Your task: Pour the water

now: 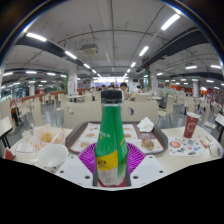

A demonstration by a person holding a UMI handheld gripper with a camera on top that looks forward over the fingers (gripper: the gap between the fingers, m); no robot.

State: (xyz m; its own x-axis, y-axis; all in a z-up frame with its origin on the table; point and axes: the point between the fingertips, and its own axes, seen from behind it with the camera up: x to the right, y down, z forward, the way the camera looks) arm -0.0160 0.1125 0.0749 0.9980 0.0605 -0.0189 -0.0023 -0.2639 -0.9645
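Observation:
A green plastic bottle [111,140] with a dark cap and a yellow-and-white label stands upright between my fingers, filling the middle of the gripper view. My gripper [111,163] is shut on the bottle, with the purple pads [88,158] pressed against both of its sides. Its lower part looks clear, holding liquid. A white bowl [51,155] sits on the table to the left of the fingers. A red paper cup [191,124] stands farther off to the right.
A tray [140,130] with food items lies on the table beyond the bottle. Food wrappers [46,136] lie at the left and a printed plate [186,147] at the right. A large canteen hall with tables and chairs stretches behind.

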